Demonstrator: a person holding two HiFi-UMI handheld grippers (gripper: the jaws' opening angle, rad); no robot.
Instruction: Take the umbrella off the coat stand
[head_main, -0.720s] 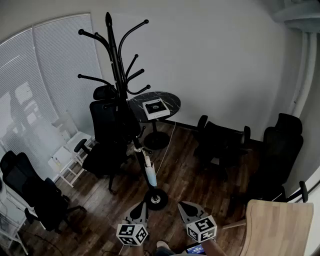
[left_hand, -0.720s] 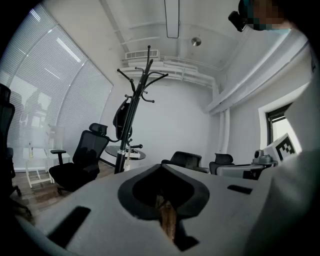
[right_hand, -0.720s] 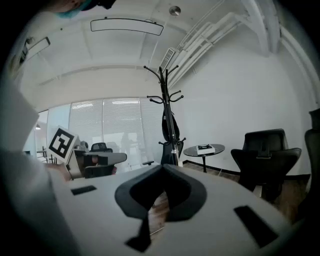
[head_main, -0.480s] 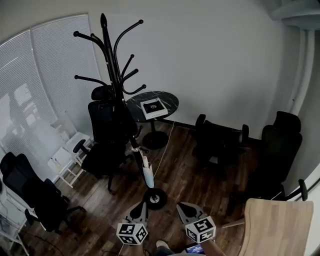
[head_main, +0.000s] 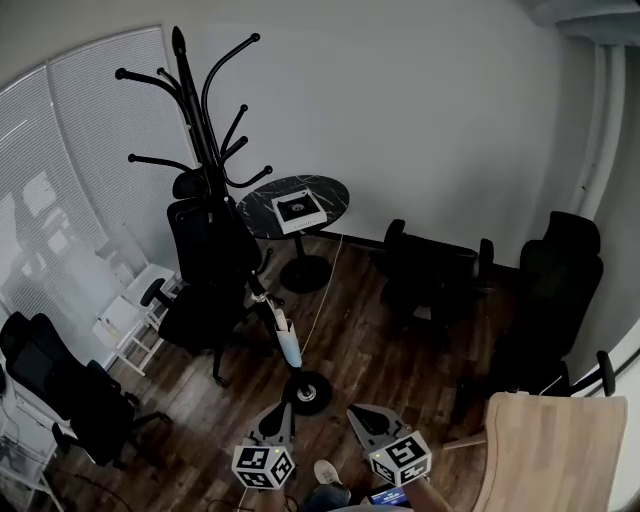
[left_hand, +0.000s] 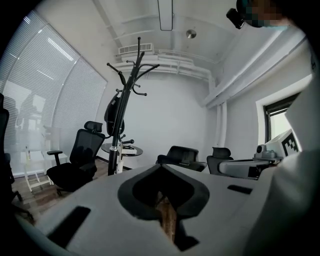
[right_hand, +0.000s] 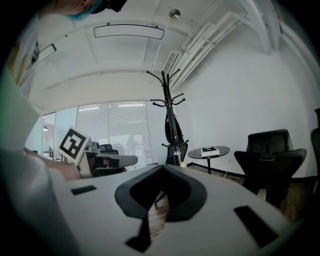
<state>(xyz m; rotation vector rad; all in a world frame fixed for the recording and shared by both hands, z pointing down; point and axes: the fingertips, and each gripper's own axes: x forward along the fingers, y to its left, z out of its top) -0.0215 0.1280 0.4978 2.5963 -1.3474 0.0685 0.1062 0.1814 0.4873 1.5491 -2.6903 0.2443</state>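
The black coat stand (head_main: 207, 150) rises left of centre in the head view, its round base (head_main: 308, 392) on the wood floor. A dark folded umbrella (left_hand: 114, 114) hangs along its pole, and a white and pale blue end (head_main: 288, 342) shows low down. In the head view the umbrella's dark body blends with the chair behind it. My left gripper (head_main: 281, 417) and right gripper (head_main: 361, 416) are low at the bottom edge, short of the base. Both stand shut and hold nothing. The stand (right_hand: 170, 120) is far ahead in the right gripper view.
A round black table (head_main: 325, 192) with a white box (head_main: 298, 208) stands behind the coat stand. Black office chairs (head_main: 205, 270) crowd the stand, and others (head_main: 430, 275) line the right wall. A wooden tabletop (head_main: 555, 455) lies at bottom right. Blinds (head_main: 70, 170) cover the left.
The head view has shifted: the coat stand and table now sit further left and higher in the picture. Both grippers keep their places at the bottom edge, still shut.
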